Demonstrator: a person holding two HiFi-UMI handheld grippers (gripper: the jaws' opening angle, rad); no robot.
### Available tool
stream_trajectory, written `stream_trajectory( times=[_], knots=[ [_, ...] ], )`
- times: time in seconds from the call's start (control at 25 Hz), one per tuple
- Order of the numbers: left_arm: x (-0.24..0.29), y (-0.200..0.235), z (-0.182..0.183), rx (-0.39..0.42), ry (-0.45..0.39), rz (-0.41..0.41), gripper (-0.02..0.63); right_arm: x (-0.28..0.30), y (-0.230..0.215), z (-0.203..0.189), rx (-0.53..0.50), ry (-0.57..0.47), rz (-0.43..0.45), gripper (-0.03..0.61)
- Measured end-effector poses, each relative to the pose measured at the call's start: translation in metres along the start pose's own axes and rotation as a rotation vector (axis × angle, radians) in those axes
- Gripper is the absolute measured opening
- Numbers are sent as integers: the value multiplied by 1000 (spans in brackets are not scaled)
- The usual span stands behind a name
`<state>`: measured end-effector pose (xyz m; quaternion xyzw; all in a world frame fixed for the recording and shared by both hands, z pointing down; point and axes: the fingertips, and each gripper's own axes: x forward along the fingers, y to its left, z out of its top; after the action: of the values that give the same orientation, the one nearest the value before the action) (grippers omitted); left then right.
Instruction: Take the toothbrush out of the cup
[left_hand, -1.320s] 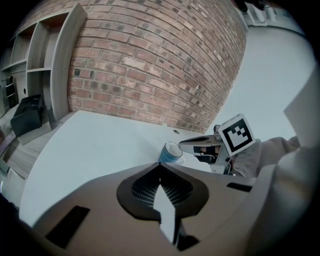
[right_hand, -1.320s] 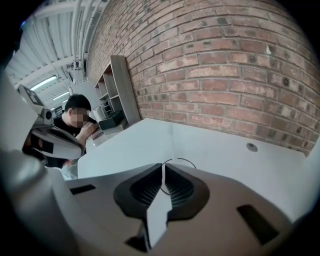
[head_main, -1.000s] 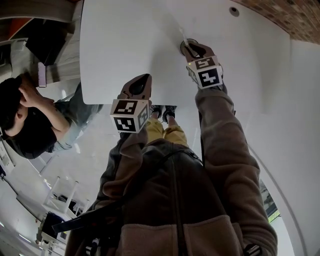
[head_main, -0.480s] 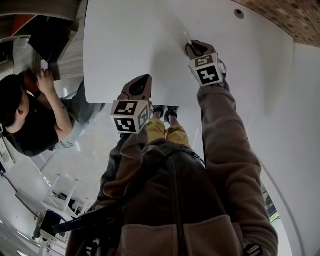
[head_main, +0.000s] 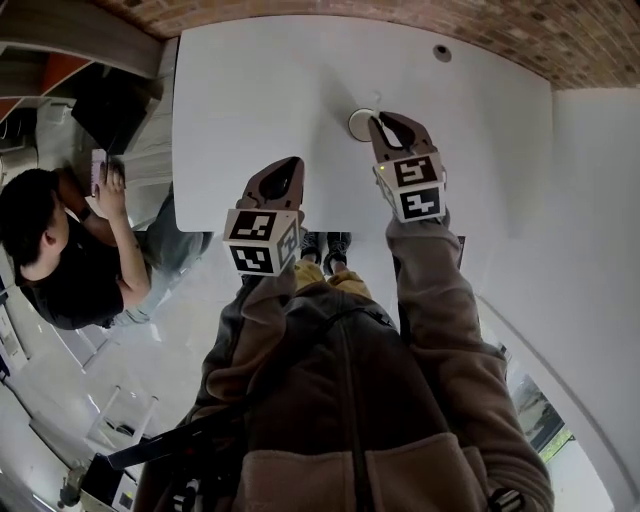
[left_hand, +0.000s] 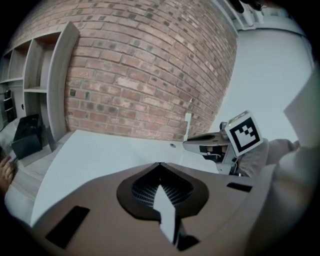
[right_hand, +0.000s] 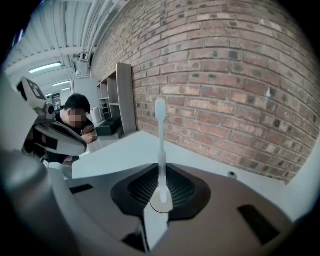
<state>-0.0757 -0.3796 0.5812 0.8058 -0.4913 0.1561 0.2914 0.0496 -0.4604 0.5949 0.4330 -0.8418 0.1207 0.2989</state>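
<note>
Drawn clear of the cup (head_main: 361, 124), right gripper (head_main: 395, 123) clamps the toothbrush (right_hand: 160, 145) upright, head up.

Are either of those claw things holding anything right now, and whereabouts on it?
The right gripper is shut on the white toothbrush, low on its handle, with the brush head pointing up. The left gripper holds nothing.

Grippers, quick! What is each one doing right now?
Left gripper: shut, holding nothing.
Right gripper: shut on the toothbrush, which sticks up from between its jaws.
</note>
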Motion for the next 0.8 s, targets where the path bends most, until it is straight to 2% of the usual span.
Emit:
stream_trajectory(
  times=[0.4, 0.56, 0.8],
  knots=[
    [-50, -63, 103, 145, -255, -76, 3, -120, 16, 80, 74, -246, -93, 51],
    [-71, -86, 134, 205, -324, -94, 3, -164, 19, 108, 98, -334, -123, 51],
    [-99, -113, 172, 280, -412, -108, 3, -205, 28, 143, 61, -434, -137, 51]
  ],
)
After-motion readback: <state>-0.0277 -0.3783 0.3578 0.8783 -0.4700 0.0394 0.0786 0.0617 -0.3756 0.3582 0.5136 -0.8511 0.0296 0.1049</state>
